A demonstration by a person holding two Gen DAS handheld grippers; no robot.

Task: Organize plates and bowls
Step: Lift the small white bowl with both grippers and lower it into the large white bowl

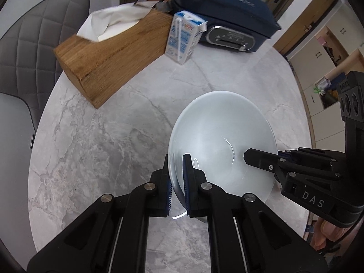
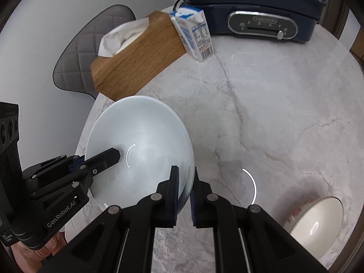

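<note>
both tools point steeply down over the marble table. the left gripper pinches the near rim of the frosted white bowl; the right gripper clamps the opposite rim, holding it between them. only the right view shows a cream bowl near the table edge. a wooden tissue box and milk carton stand behind.

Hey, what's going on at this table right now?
A person holding a gripper in each hand has both clamped on the rim of one frosted white bowl, the left gripper and right gripper on opposite sides, above the marble table. A second, cream bowl sits on the table to the right. A tissue box, milk carton and blue appliance stand at the back.
</note>
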